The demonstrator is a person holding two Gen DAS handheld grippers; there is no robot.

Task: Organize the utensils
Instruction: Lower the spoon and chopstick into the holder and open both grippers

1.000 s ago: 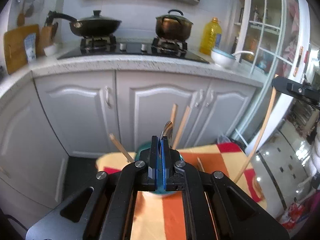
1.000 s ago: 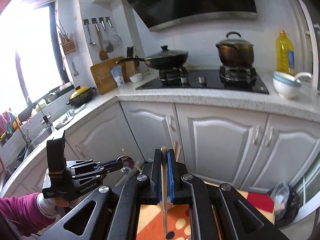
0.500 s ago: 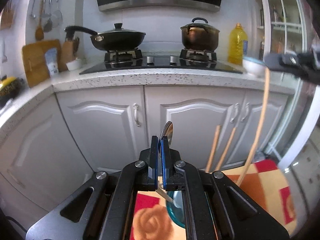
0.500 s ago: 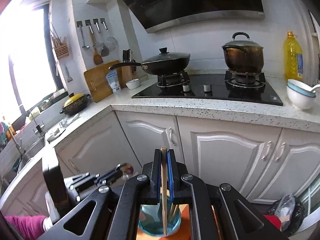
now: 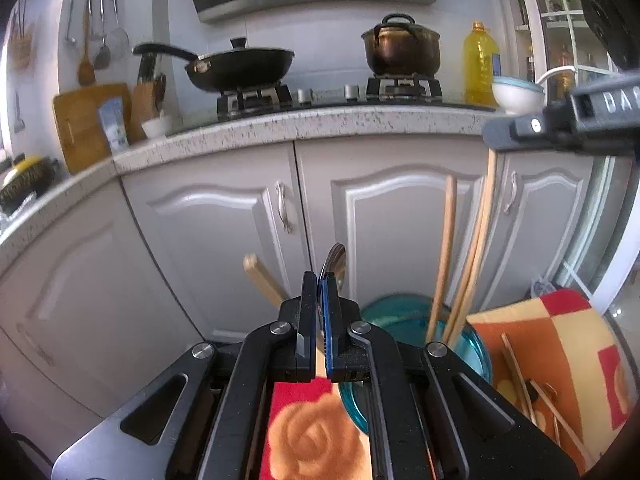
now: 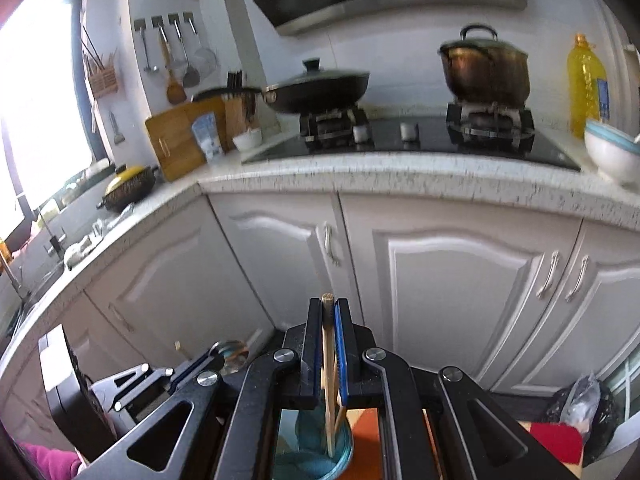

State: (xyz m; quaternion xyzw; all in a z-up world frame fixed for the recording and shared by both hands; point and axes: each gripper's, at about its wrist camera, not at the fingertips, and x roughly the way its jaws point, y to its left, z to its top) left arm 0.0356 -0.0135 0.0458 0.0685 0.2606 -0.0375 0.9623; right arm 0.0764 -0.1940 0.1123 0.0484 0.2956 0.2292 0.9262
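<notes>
Patterned tablecloth [image 5: 560, 332] bears teal cup [image 5: 400, 316], loose chopsticks [image 5: 520, 376].

Two hand-held grippers [image 5: 320, 280] [image 5: 496, 136], one spoon [image 5: 335, 262], one teal cup [image 5: 400, 312], two stove pots [image 5: 240, 66] [image 5: 402, 46].

- Cup [image 5: 404, 316]: see-through teal-blue.
- Cloth [image 5: 560, 344]: orange, red and cream blocks, with a pale rose on red.
- Chopsticks [image 5: 446, 256]: light tan wood.
- Spoon [image 5: 336, 264]: shiny silver.
- Left gripper [image 5: 318, 292]: black, one pad blue.
- Right gripper [image 6: 329, 320]: black, one pad blue.
- Cabinets [image 6: 460, 280]: pale grey-white.
- Counter [image 5: 320, 128]: white with dark speckles.
- Wok [image 5: 240, 66]: black.
- Pot [image 6: 484, 68]: coppery brown.
- Bottle [image 6: 586, 84]: yellow, blue label.
- Sleeve [image 6: 48, 462]: magenta.
</notes>
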